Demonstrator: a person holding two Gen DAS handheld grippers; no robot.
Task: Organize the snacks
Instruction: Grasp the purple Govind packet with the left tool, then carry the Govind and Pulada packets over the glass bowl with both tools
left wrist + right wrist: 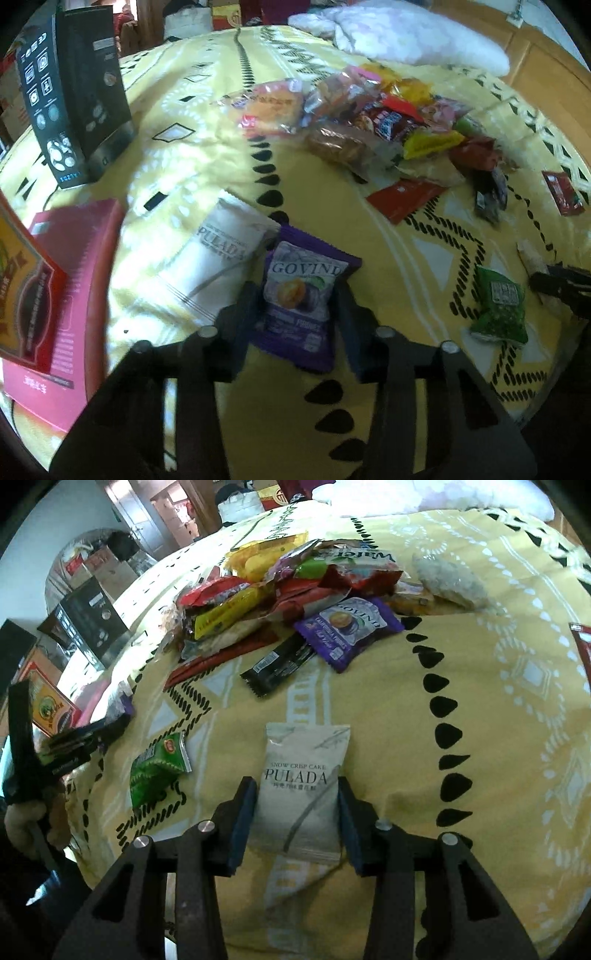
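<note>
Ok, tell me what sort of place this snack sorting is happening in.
Most likely a bedroom: the snack pile lies on a bed with a yellow patterned bedspread, there is a white pillow near a wooden headboard, and a doorway opens beyond the foot of the bed.

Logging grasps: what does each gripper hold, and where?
Left gripper: purple Govind packet, by its side edges. Right gripper: white Pulada packet, likewise.

Yellow patterned bedspread (pixel 498 738) carries a snack pile (pixel 280 590) and boxes (pixel 74 295).
</note>
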